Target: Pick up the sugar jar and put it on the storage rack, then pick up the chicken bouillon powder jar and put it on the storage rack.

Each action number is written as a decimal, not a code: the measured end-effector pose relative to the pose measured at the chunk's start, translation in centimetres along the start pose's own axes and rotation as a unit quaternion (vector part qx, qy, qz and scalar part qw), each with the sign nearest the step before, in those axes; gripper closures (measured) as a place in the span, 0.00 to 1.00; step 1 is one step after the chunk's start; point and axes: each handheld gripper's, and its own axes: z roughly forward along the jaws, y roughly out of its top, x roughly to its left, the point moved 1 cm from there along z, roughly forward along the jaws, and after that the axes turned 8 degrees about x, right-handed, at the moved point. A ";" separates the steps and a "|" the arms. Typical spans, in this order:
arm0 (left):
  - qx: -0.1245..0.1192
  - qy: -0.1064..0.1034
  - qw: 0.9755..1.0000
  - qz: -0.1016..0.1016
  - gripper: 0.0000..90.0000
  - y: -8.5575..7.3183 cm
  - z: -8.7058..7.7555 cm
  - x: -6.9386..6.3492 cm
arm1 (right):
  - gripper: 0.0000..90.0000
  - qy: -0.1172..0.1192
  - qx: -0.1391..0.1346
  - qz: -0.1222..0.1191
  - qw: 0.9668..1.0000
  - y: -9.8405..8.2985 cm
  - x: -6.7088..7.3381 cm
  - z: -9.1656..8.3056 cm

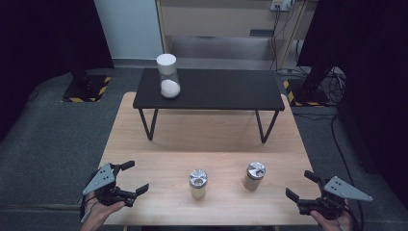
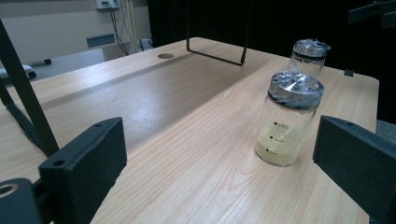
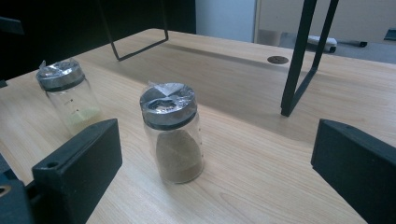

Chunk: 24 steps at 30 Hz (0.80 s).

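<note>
- Standing at the near edge of the bench (image 1: 144, 144), the person held a hand-held gripper in each hand, and neither had anything between its jaws.
- The left hand-held gripper (image 1: 137, 180) sat low at the near left corner, jaws spread wide and turned toward the middle of the bench; the right hand-held gripper (image 1: 299, 185) mirrored it at the near right corner, just as wide open.
- Two small jars stood upright between them near the front edge: the jar of pale yellow grains (image 1: 197, 184) closer to the left, the jar of brown powder (image 1: 254, 175) closer to the right and a touch farther back. Both had metal lids with crinkled film over them.
- In the left gripper view the yellow jar (image 2: 286, 121) stood ahead, somewhat right of centre; in the right gripper view the brown jar (image 3: 173, 135) stood ahead of the open jaws, still apart from them.
- A tall jar with a white lid (image 1: 168, 76) and white contents sat on the black raised shelf (image 1: 216, 91) at the back, well apart from both hands.
- To my eye the work had barely started: nothing was gripped, lifted or opened, and each jar remained to be reached and closed upon.
</note>
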 end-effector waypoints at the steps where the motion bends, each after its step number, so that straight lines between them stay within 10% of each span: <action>1: 0.002 0.000 1.000 0.000 0.02 0.0 0.0 0.0 | 0.03 0.000 0.000 0.000 1.000 0.0 0.0 0.0; 24: 0.001 0.001 1.000 -0.006 0.01 -0.1 -0.1 0.1 | 0.02 0.022 -0.012 -0.003 1.000 0.4 -0.1 -0.2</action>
